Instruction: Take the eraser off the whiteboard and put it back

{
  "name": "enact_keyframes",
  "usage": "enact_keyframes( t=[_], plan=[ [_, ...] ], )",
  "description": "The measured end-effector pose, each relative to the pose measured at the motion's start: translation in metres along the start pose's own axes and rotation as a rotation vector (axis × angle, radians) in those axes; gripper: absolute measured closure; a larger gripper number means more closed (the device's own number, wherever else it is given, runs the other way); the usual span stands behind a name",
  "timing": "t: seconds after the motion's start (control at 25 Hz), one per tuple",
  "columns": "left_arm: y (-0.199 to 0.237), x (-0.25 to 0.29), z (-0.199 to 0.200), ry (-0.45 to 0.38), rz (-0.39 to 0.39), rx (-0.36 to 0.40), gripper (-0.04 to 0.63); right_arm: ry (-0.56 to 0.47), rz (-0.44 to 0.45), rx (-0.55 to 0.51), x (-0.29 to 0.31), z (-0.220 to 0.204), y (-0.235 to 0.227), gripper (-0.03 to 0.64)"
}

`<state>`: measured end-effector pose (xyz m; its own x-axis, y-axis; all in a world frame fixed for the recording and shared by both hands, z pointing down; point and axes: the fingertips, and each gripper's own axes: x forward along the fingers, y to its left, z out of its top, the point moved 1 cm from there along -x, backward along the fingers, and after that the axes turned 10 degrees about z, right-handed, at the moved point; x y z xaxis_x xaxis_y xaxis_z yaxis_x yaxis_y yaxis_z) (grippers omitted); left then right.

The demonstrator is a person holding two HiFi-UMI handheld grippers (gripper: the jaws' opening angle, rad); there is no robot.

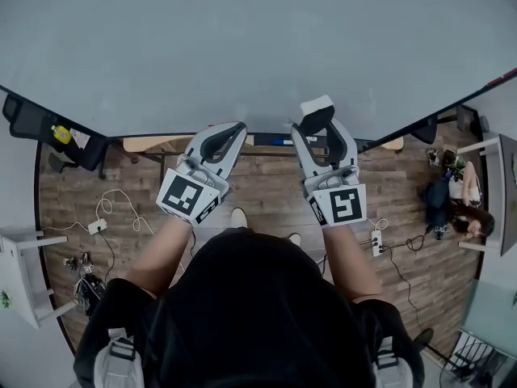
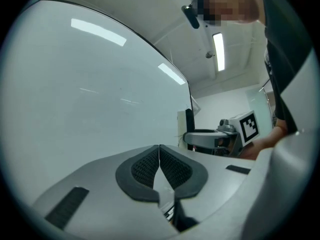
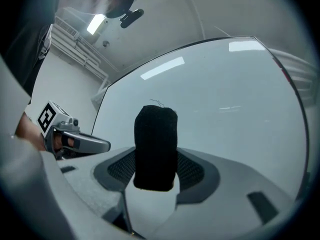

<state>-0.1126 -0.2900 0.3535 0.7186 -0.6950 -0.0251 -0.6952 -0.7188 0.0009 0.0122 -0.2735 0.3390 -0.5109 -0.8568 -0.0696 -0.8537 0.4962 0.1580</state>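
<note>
- Whiteboard: large, pale, blank. Fills the upper half of the head view and forms the background of both gripper views.
- Eraser: dark felt block, upright, clamped between the pads of the right gripper. White back uppermost in the head view. Held in front of the lower part of the whiteboard; contact with the board not discernible.
- Right gripper: jaws spread wide and pressed on both sides of the eraser. Pointed toward the board. Marker cube at the rear, bare forearm behind.
- Left gripper: jaws together, tips touching, nothing between. Near the right gripper but apart from it, likewise pointed toward the board. Marker cube at the rear.
- Ledge: wooden strip under the board's lower edge, ahead of both grippers. Small blue item lying on it between the two grippers, too small to identify.
- Floor: brown wood planks, below the grippers in the head view.
- Power strip: white, on the floor at right, with dark cables trailing away.
- Chair: dark, at far left beside the board's edge, with a yellow item on it.
- Person: seated at far right, well apart from the board.
- Ceiling lamp: long, lit, seen above in the left gripper view.
</note>
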Motion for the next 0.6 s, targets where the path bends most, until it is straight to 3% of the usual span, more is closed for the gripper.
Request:
enact_keyframes(
  t=[0.6],
  plan=[
    [0.039, 0.022, -0.005, -0.006, -0.076, -0.014, 0.598, 0.139, -0.211, -0.093, 0.051, -0.025, -0.026, 0.390]
  ],
)
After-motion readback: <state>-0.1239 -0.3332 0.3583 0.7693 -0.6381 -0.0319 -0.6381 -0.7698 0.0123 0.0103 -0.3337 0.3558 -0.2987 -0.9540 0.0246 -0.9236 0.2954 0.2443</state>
